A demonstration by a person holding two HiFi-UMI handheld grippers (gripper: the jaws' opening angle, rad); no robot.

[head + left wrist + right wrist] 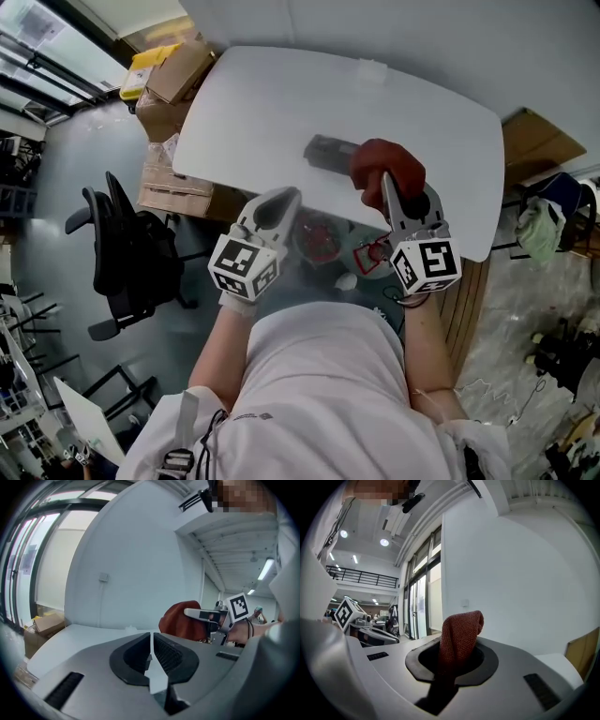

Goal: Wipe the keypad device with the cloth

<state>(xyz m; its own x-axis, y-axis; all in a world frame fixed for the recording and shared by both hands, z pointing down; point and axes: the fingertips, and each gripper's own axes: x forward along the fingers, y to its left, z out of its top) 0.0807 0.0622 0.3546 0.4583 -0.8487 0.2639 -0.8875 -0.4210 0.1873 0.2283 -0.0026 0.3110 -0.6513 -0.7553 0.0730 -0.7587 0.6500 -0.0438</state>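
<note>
Over the table (281, 103), right hand-held gripper (388, 185) tilts up, clamping the cloth (377, 157).

Bright even daylight, ceiling lights glowing, fisheye bending with dark vignetted corners, soft focus

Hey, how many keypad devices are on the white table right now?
1. The keypad device lies near the middle of the table, its right end behind the red cloth held by the right claw. The cloth may hide something small.
</note>
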